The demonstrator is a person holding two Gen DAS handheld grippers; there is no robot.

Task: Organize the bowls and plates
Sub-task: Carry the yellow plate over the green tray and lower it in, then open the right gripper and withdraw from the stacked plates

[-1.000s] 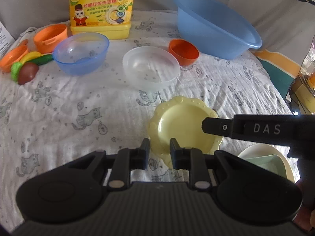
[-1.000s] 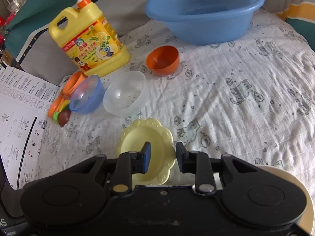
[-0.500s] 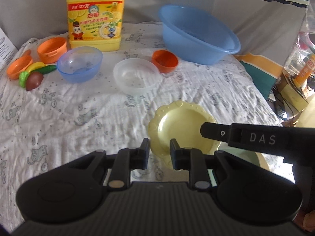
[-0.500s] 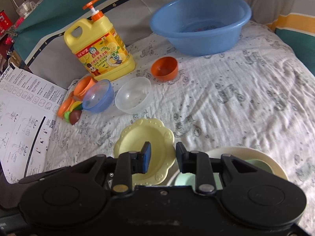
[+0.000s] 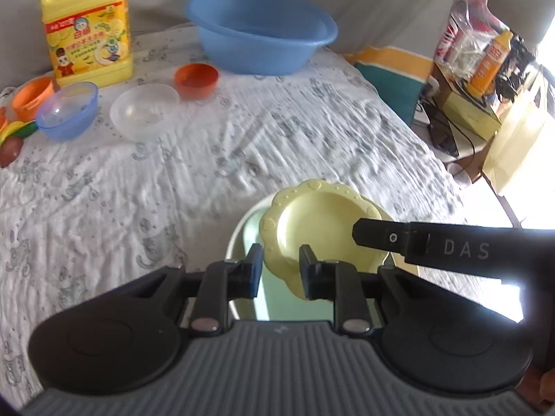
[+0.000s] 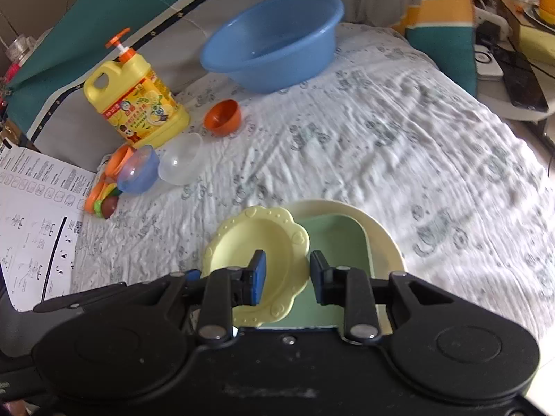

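1. Over the near edge of the bed, the yellow scalloped plate (image 6: pixel 258 253) hangs partly above the cream round plate (image 6: pixel 378 232) and the green square plate (image 6: pixel 338 242) nested in it. Whether it touches them yet we cannot tell.
2. Both grippers hold it. The left gripper (image 5: pixel 277 270) has its fingers narrowed on the near rim; the right gripper (image 6: pixel 286 277) pinches the rim on the other side, one pad over the plate's face.
3. Judgement: the step is stacking the yellow plate on the pile. We should centre it over the green plate, keep it level, lower until it rests, then spread both pairs of fingers together so neither side drags it.
4. Risk: the pile lies close to the mattress edge; a lopsided release could tip the plate towards the floor side.
5. Room: the printed sheet (image 5: pixel 277 131) between pile and far items is bare. Clear bowl (image 5: pixel 144 111), blue bowl (image 5: pixel 66 111), orange bowl (image 5: pixel 196 79), blue basin (image 5: pixel 260 41) and detergent jug (image 5: pixel 88 31) stand well apart at the far side.
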